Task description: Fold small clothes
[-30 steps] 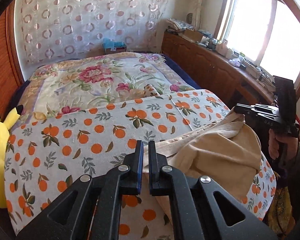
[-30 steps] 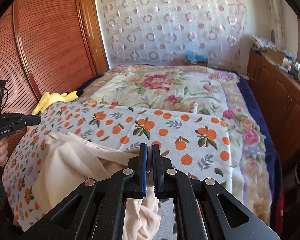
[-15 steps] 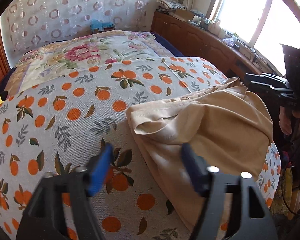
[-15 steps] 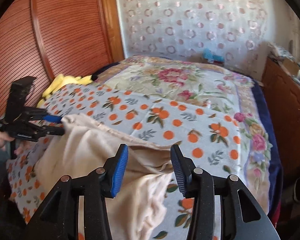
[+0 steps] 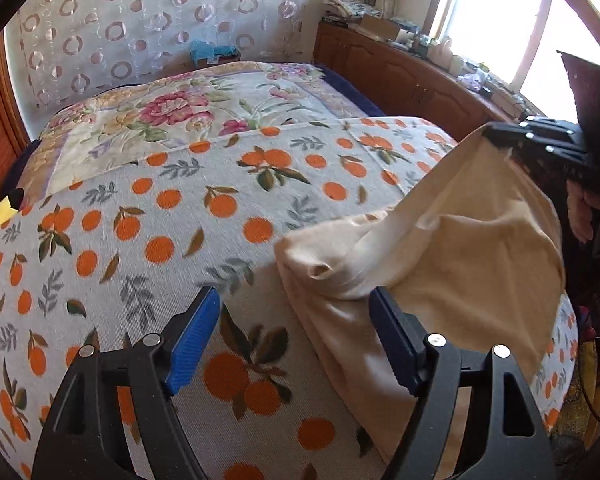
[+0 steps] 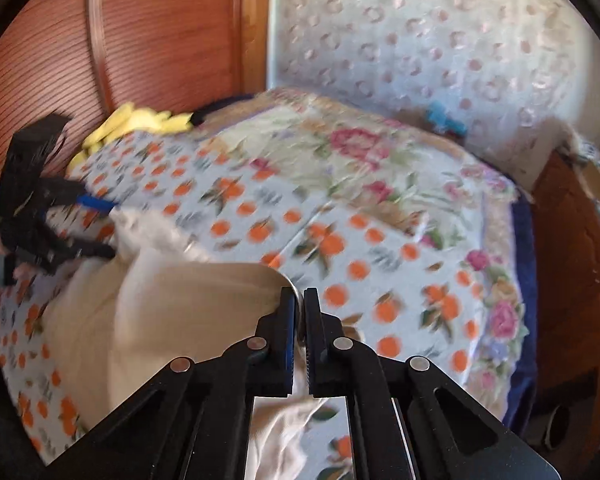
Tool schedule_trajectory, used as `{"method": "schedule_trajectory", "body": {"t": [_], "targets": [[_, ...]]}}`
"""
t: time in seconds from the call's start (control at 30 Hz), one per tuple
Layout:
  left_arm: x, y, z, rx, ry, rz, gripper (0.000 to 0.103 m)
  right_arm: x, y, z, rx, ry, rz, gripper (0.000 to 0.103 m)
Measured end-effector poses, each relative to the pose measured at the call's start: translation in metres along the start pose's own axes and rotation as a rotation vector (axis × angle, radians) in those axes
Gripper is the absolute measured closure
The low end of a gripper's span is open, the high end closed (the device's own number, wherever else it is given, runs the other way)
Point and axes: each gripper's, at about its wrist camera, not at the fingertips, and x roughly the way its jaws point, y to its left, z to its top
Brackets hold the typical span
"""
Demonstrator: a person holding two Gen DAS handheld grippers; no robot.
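Note:
A cream garment (image 5: 452, 264) lies crumpled on the orange-print blanket (image 5: 172, 216) near the bed's front edge. My left gripper (image 5: 296, 336) is open, its blue pads either side of the garment's near left corner, holding nothing. My right gripper (image 6: 299, 312) is shut on the garment's edge (image 6: 272, 276) and lifts it. In the left wrist view the right gripper (image 5: 496, 136) shows at the far right, holding a raised corner of the cloth. In the right wrist view the cream garment (image 6: 160, 312) spreads left and the left gripper (image 6: 100, 228) shows open beside it.
A floral quilt (image 5: 188, 112) covers the far half of the bed. A yellow plush toy (image 6: 140, 124) lies by the wooden wardrobe (image 6: 140, 32). A wooden cabinet (image 5: 400, 80) with clutter runs under the window. A blue box (image 5: 212, 52) sits by the curtain.
Both grippers let go of the garment and opened. The right gripper then shut on its edge again and lifted it. The left gripper stays open near the cloth.

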Motion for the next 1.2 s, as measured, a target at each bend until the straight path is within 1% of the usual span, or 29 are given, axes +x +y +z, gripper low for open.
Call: {"method": "schedule_trajectory", "body": {"t": [0.07,0.1,0.13,0.17,0.23,0.27,0.33,0.37,0.43,0.53,0.6,0.73,0.83,0.93,1.0,1.03,1.07,1.1,1.13,1.2], "targets": [[0.008,0.006,0.009,-0.001,-0.007,0.039,0.025,0.004,-0.008,0.007,0.026,-0.011,-0.080,0.099],[0.010,0.009,0.013,-0.010,-0.010,0.056,0.025,0.007,-0.012,0.008,0.042,-0.008,-0.099,0.099],[0.012,0.014,0.017,-0.026,-0.020,0.077,0.025,0.009,-0.015,0.008,0.063,-0.006,-0.098,0.098],[0.014,0.019,0.021,-0.044,-0.029,0.103,0.025,0.012,-0.017,0.008,0.082,0.001,-0.097,0.096],[0.016,0.025,0.023,-0.062,-0.030,0.145,0.025,0.008,-0.020,0.006,0.115,-0.005,-0.132,0.076],[0.014,0.025,0.022,-0.064,-0.038,0.141,0.025,0.004,-0.022,0.004,0.135,-0.013,-0.135,0.072],[0.008,0.023,0.018,-0.063,-0.048,0.118,0.025,-0.008,-0.024,-0.001,0.165,-0.029,-0.114,0.063],[0.005,0.020,0.015,-0.062,-0.051,0.113,0.025,-0.015,-0.023,-0.007,0.177,-0.032,-0.112,0.060],[-0.002,0.014,0.009,-0.057,-0.057,0.092,0.025,-0.030,-0.017,-0.020,0.198,-0.033,-0.108,0.059],[-0.018,-0.001,-0.002,-0.043,-0.069,0.055,0.025,-0.046,-0.006,-0.041,0.237,-0.030,-0.060,0.059],[-0.028,-0.013,-0.011,-0.028,-0.072,0.028,0.025,-0.056,0.000,-0.057,0.259,-0.016,-0.026,0.059],[-0.044,-0.034,-0.030,-0.012,-0.074,-0.034,0.025,-0.073,0.013,-0.089,0.287,0.016,0.015,0.059],[-0.046,-0.046,-0.042,-0.005,-0.057,-0.060,0.025,-0.080,0.014,-0.102,0.281,0.035,0.025,0.059],[-0.040,-0.055,-0.050,0.001,-0.036,-0.059,0.025,-0.076,0.013,-0.109,0.278,0.076,0.058,0.059],[-0.035,-0.059,-0.054,0.010,-0.021,-0.049,0.025,-0.068,0.015,-0.112,0.252,0.094,0.066,0.060],[-0.033,-0.060,-0.056,0.015,-0.016,-0.038,0.025,-0.066,0.013,-0.113,0.254,0.100,0.071,0.071],[-0.031,-0.061,-0.056,0.020,-0.014,-0.028,0.025,-0.064,0.013,-0.113,0.254,0.102,0.084,0.079],[-0.029,-0.061,-0.058,0.023,-0.009,-0.013,0.025,-0.063,0.012,-0.113,0.243,0.099,0.103,0.095],[-0.027,-0.061,-0.058,0.029,-0.002,0.009,0.025,-0.063,0.014,-0.113,0.226,0.092,0.101,0.100],[-0.024,-0.062,-0.060,0.046,0.004,0.035,0.025,-0.071,0.013,-0.111,0.178,0.101,0.044,0.100]]}}
